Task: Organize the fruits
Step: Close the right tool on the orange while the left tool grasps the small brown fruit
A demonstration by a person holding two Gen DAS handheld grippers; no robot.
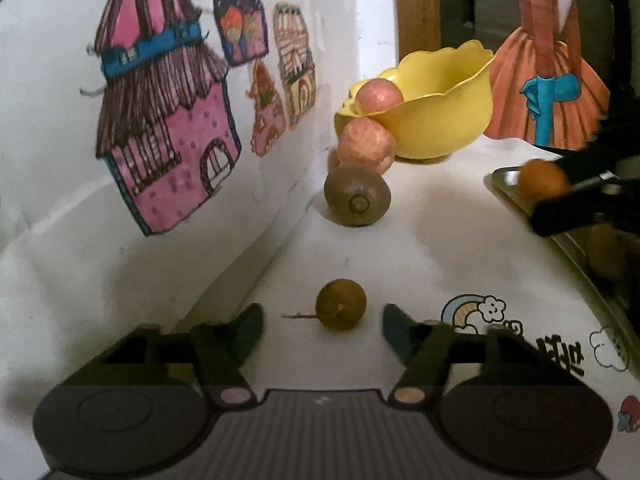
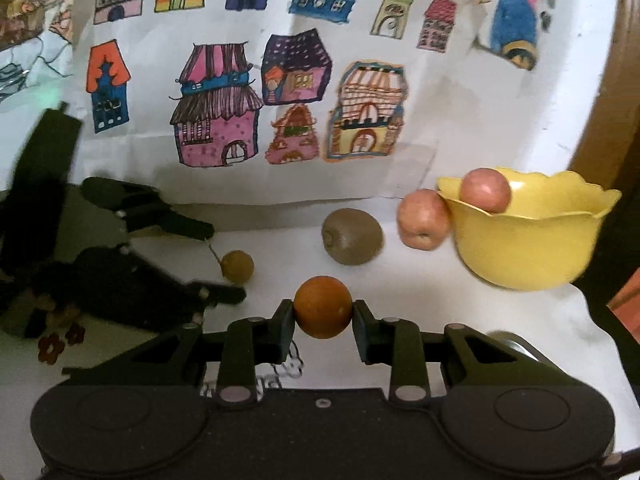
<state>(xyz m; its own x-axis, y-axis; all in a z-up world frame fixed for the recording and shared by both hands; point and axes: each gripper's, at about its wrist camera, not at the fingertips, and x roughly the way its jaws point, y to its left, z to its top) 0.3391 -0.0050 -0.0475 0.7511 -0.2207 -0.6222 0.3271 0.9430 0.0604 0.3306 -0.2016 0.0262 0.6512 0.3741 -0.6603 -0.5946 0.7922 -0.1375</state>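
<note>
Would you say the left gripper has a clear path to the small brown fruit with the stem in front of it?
Probably yes. The left gripper is open, and the small brown fruit lies on the table just ahead of the gap between its fingers, with nothing between them. The kiwi sits farther back.

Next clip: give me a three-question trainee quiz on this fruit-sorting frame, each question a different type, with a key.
1. True or false: the right gripper is shut on the orange.
2. Multiple choice: which fruit sits inside the yellow bowl? A) the kiwi B) an apple C) the small brown fruit with a stem
3. Fill in: the left gripper is ____, with the small brown fruit lying just ahead, between its fingertips.

Key: 1 true; 2 B, while the second apple stands outside against the bowl's wall; 3 open.
</note>
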